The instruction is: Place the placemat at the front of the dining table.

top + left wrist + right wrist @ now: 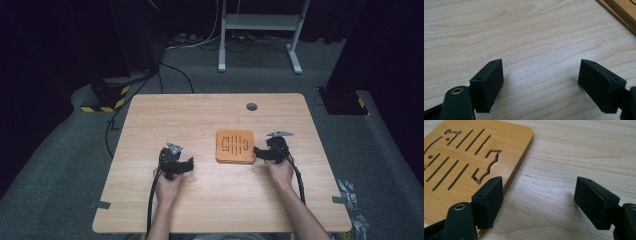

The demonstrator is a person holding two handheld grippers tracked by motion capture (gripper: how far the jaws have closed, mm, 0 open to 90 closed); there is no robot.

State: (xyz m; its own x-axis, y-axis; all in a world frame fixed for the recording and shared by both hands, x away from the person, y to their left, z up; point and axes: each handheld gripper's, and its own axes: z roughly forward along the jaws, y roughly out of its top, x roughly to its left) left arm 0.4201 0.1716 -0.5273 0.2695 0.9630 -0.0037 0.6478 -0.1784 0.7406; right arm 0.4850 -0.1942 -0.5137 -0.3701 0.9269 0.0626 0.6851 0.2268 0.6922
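Lying beside right claw (pixel 537 202): board (pixel 461 167)

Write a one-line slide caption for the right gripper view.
Right gripper, jaws open, at the edge of a slotted bamboo board lying flat on the wooden table.

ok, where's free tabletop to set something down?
Bare wood: the far strip between the bamboo boards and the grommet hole, the left side beyond the left gripper, and the near edge between the forearms. Crowded: the boards' right edge, at the right gripper.
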